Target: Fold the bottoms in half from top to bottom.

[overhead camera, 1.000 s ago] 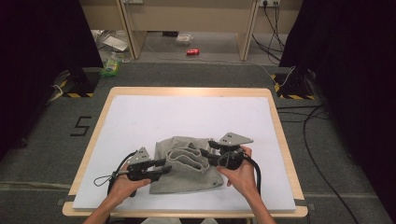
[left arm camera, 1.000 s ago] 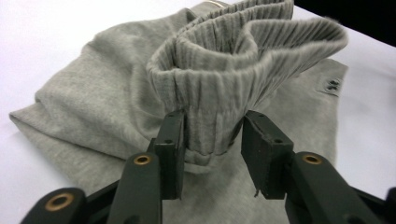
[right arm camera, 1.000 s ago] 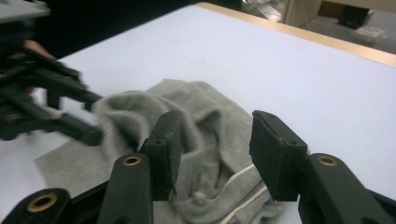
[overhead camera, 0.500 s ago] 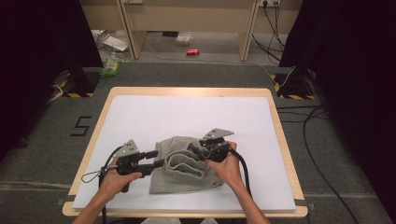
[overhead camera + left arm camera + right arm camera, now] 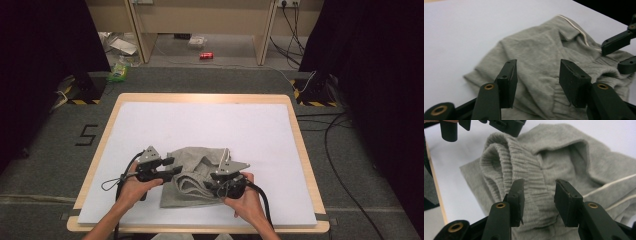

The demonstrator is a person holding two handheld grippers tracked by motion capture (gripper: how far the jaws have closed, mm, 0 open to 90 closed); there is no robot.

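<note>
**Both grippers open over the grey garment**

Near the front edge of the white-covered wooden table (image 5: 150,125) lies a crumpled grey knit garment with a ribbed waistband and a white drawstring (image 5: 197,175). The left gripper (image 5: 172,167) sits at the garment's left edge, its jaws spread wide with only cloth seen beyond them in the left gripper view, holding nothing. The right gripper (image 5: 212,185) is at the garment's right front part, jaws likewise parted; in the right gripper view they hover just over the ribbed waistband (image 5: 534,180) without pinching it. Each gripper is held in a hand, and the two stand near one another across the cloth.
</note>
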